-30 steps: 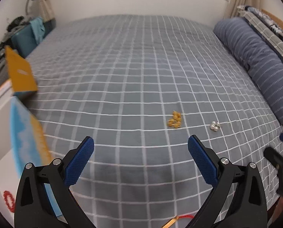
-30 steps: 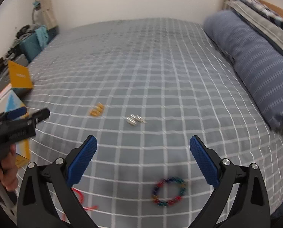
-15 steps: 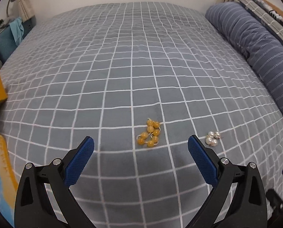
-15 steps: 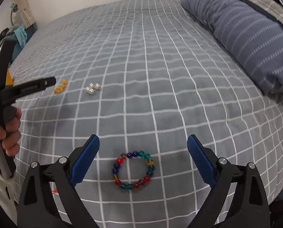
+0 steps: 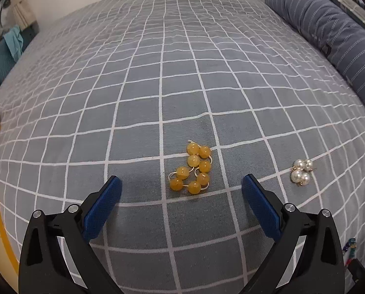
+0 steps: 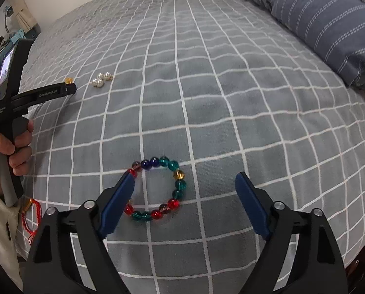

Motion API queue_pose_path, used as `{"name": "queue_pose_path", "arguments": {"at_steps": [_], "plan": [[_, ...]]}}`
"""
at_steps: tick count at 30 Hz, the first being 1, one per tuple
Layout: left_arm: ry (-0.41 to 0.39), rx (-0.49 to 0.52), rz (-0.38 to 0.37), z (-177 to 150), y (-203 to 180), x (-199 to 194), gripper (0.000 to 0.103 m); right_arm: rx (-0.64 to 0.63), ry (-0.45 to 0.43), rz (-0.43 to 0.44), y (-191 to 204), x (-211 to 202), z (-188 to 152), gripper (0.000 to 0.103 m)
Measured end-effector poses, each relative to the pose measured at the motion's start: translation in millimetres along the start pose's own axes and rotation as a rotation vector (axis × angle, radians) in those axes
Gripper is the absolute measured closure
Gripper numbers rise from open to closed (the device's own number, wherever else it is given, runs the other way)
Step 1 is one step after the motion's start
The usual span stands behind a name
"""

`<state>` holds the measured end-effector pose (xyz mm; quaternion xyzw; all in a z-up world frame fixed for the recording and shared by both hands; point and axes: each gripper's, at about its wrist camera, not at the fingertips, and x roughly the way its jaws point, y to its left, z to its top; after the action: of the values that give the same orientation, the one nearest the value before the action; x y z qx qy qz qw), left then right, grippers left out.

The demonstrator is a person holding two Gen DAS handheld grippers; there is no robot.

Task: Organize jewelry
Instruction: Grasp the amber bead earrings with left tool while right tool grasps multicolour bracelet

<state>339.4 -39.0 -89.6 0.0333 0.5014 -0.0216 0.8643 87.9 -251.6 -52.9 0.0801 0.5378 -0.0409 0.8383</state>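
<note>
We hold our left gripper (image 5: pixel 180 186) wide apart over the yellow bead bracelet (image 5: pixel 191 170) on the checked bedspread (image 5: pixel 182 73), with nothing in it. Our right gripper (image 6: pixel 184 183) has just been closing a little around the colorful bead bracelet (image 6: pixel 157 188), its pads not pressing yet. The pearl earrings (image 5: pixel 301 175) wait nearby.

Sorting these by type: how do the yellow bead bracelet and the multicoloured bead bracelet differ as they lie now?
The yellow bead bracelet is one amber colour and lies bunched up; the multicoloured bead bracelet mixes red, teal, blue and amber beads and lies as an open ring. Both are round beads lying on the checked bedspread.
</note>
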Motion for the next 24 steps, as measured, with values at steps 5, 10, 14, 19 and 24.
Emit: {"name": "queue_pose_path", "arguments": {"at_steps": [5,10,14,19,24], "plan": [[-0.002,0.002,-0.001,1.8,-2.0,-0.2,0.013,0.005,0.039,0.020,-2.1,8.1,-1.4,0.043],[0.008,0.006,-0.020,0.3,-3.6,-3.7,0.040,-0.005,0.054,0.006,-2.0,11.3,-1.3,0.063],[0.018,0.008,-0.033,1.8,-3.6,-6.4,0.067,-0.004,0.059,0.002,-4.1,10.3,-0.4,0.078],[0.018,0.030,-0.032,1.7,-4.0,-8.7,0.089,-0.003,0.056,0.008,-5.7,9.1,-0.1,0.092],[0.023,0.019,-0.058,1.0,-1.3,-12.0,0.091,0.004,0.045,0.008,-4.0,7.2,1.0,0.094]]}}
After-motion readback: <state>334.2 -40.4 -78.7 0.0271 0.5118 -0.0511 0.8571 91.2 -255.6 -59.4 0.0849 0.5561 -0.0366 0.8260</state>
